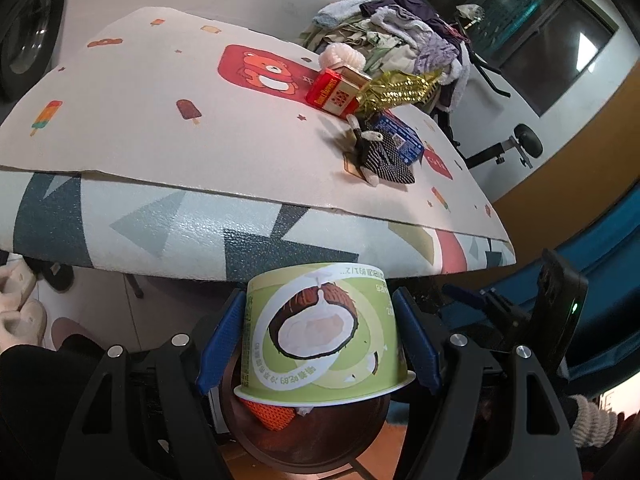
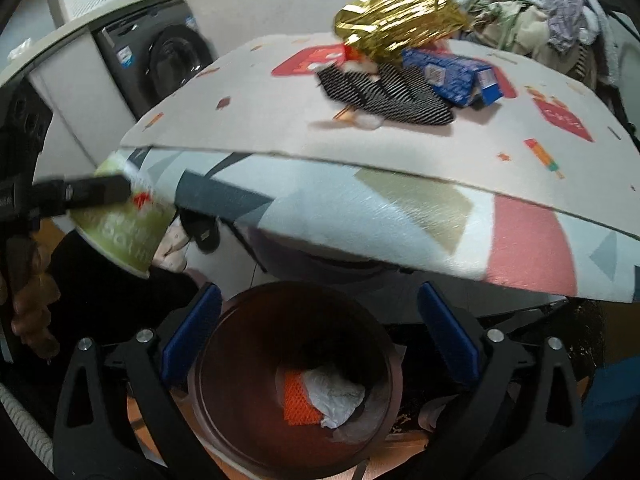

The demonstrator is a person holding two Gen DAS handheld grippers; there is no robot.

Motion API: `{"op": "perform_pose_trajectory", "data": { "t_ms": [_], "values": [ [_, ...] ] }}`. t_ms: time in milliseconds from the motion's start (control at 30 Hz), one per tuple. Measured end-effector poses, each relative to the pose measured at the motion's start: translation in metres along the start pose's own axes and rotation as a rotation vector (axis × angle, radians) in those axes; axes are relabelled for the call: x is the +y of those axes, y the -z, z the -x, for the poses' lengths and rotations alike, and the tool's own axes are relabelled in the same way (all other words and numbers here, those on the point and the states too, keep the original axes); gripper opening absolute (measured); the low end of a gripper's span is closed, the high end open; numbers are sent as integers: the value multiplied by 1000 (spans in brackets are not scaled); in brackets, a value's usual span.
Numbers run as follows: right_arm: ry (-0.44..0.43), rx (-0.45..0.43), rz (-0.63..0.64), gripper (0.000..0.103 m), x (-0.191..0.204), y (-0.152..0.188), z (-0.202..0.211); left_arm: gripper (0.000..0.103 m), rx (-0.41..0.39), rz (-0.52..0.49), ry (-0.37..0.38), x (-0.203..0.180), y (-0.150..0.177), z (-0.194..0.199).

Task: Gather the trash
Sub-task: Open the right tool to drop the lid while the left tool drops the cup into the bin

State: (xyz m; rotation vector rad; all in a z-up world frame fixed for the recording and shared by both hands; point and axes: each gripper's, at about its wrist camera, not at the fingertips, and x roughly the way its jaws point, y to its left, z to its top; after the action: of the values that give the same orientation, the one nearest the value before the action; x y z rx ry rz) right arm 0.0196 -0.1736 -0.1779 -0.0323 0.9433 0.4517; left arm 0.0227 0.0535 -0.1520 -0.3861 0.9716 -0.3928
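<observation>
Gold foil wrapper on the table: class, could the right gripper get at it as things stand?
Probably yes. The right gripper is open and empty, hovering over the brown bin below the table edge. The gold foil wrapper lies uncovered on top.

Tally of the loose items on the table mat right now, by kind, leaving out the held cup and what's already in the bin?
Red cigarette pack: 1
Gold foil wrapper: 1
Blue carton: 1
Black-and-white striped cloth piece: 1
Pale ruffled item: 1
Total: 5

Table (image 1: 160, 216) bears red box (image 1: 338, 92), probably wrappers (image 2: 396, 28).
</observation>
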Motion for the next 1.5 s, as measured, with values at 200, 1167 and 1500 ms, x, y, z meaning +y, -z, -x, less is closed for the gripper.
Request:
{"op": "perform_pose_trajectory", "data": {
  "t_ms": [200,1167,1500],
  "values": [
    [72,-62,-131,97,-28,-2,9,73,10,-85,15,-10,11,-11],
    [87,-80,-303,97,-62,2,10,86,108,-230,18,-33,32,-44],
    [88,-76,-299,97,-61,2,10,90,-57,-230,-80,-30,22,-18]
  ]
}}
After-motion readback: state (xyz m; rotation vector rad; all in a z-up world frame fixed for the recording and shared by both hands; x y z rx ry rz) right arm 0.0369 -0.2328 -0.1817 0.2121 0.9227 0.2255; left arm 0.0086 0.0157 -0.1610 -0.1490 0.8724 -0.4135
